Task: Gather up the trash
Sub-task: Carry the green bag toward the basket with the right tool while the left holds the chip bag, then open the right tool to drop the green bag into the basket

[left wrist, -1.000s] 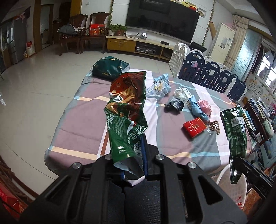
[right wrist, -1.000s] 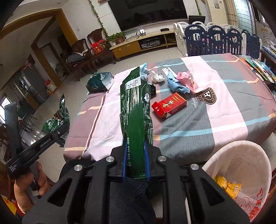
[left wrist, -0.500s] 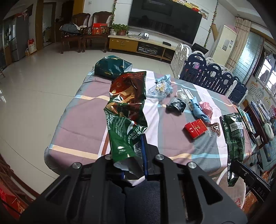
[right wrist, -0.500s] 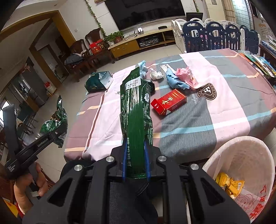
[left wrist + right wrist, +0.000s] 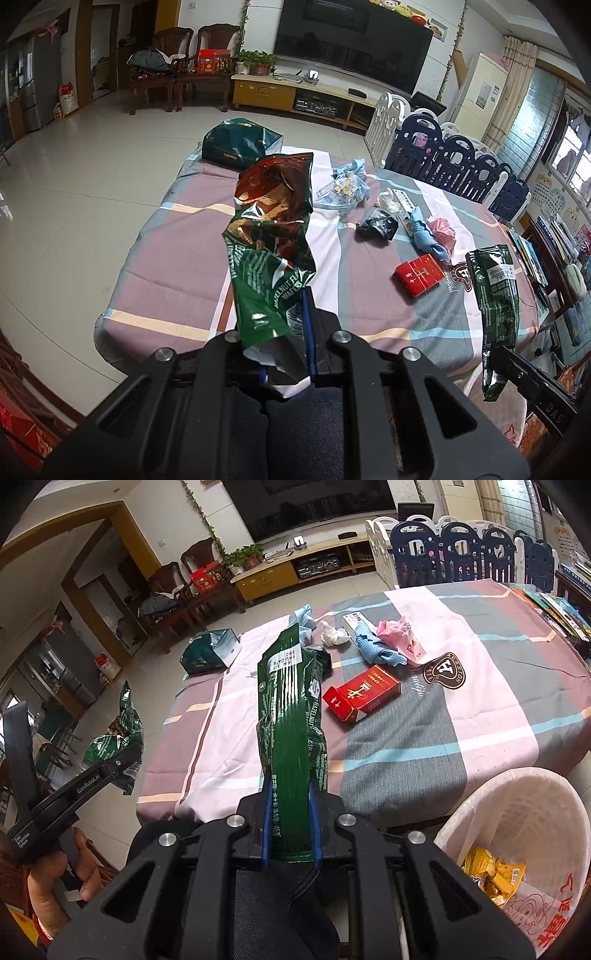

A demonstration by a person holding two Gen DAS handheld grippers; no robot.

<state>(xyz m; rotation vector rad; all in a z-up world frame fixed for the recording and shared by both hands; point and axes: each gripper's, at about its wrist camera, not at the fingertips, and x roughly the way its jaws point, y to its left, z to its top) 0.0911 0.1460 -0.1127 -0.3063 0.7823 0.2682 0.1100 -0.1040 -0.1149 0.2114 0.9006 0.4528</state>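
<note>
A striped surface (image 5: 424, 731) carries a red box (image 5: 360, 694) amid scattered litter; a white bin (image 5: 524, 812) stands beside it. Each hand-held gripper, left (image 5: 284, 332) and right (image 5: 288, 812), is clamped on a green wrapper (image 5: 273, 243) (image 5: 291, 716) held above the surface's near edge.

A cigarette box (image 5: 362, 693) is lying mid-tabletop (image 5: 480, 709), crumpled tissues (image 5: 334, 634) sitting beyond it; a bin (image 5: 524, 812) is standing near right, wrappers (image 5: 493, 873) lying inside.

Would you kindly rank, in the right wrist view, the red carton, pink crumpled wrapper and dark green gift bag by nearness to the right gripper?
1. Red carton, just right of the held wrapper.
2. Pink crumpled wrapper, farther back, right.
3. Dark green gift bag, far left edge; close to the pink wrapper's range.
</note>
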